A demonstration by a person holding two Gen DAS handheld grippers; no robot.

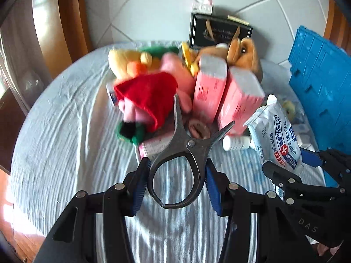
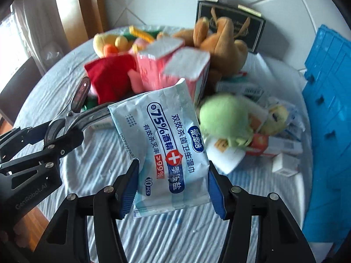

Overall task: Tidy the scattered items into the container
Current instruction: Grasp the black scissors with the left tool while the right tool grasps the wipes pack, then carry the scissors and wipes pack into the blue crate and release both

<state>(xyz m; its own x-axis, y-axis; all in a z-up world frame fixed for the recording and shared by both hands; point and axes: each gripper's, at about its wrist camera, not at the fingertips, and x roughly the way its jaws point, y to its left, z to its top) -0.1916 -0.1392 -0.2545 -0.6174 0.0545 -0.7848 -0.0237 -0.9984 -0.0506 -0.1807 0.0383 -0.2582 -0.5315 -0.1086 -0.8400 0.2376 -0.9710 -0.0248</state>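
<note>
My left gripper (image 1: 175,184) is shut on the loop handle of metal scissors (image 1: 186,146), held above the cloth with the blades spread open and pointing away. The scissors also show in the right wrist view (image 2: 81,114). My right gripper (image 2: 173,186) is shut on a white and blue wet wipes pack (image 2: 166,149), held in the air; the pack shows in the left wrist view (image 1: 276,135) too. The blue plastic container (image 2: 329,109) stands at the right edge, also in the left wrist view (image 1: 320,83).
A pile lies ahead on the pale striped cloth (image 1: 65,142): a red and pink plush (image 1: 149,100), two pink cartons (image 1: 223,94), a brown plush (image 2: 219,43), a green plush (image 2: 226,118), a white bottle (image 1: 237,142), small boxes (image 2: 285,162). A black box (image 1: 219,32) stands behind.
</note>
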